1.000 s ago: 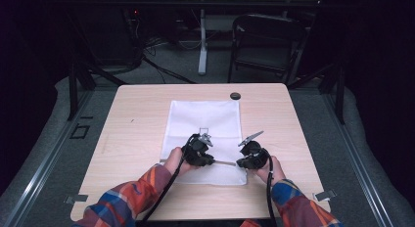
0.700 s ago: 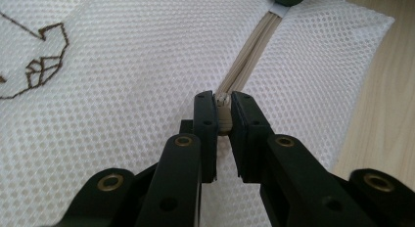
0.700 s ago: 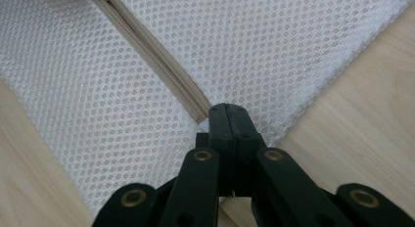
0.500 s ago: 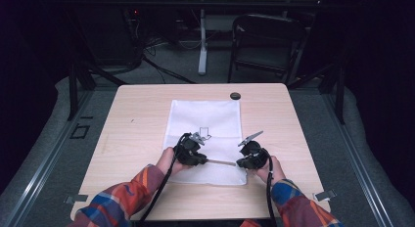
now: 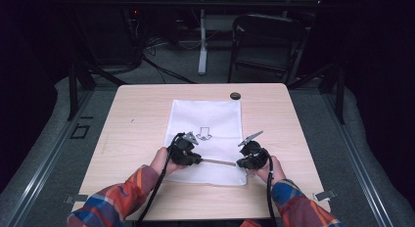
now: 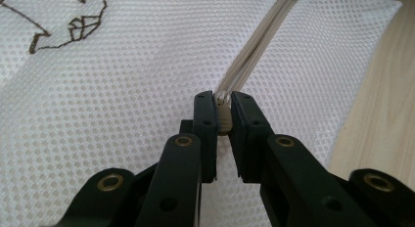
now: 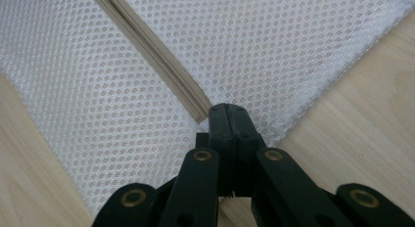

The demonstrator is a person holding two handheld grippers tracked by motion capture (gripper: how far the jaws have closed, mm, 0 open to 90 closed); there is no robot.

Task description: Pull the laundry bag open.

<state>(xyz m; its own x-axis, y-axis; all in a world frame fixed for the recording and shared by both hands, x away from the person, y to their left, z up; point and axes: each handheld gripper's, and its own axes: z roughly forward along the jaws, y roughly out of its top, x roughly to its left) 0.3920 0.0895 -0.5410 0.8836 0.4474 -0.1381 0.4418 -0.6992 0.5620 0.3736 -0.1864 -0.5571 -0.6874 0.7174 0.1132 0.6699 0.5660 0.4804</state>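
Note:
A white mesh bag (image 5: 210,114) with a brown arrow print lies flat on the wooden table (image 5: 137,119). A beige zipper (image 5: 219,162) runs along its near edge between my two grippers. My left gripper (image 5: 198,159) is shut on the zipper pull (image 6: 224,114), its jaws (image 6: 223,102) pinching the small tab, with the zipper (image 6: 254,56) stretching away beyond it. My right gripper (image 5: 239,163) is shut on the bag's fabric just past the zipper's end (image 7: 198,112); in the right gripper view the jaws (image 7: 227,112) meet tightly over the mesh (image 7: 274,51).
A small black round object (image 5: 235,96) sits near the table's far edge, just behind the bag. A dark chair (image 5: 264,41) and a stand leg (image 5: 202,51) are on the floor beyond the table. Bare wood flanks the bag on both sides.
My left gripper has slid to the left along the bag's near edge with the zipper pull, lengthening the stretch of zipper between the grippers. The right gripper has stayed put.

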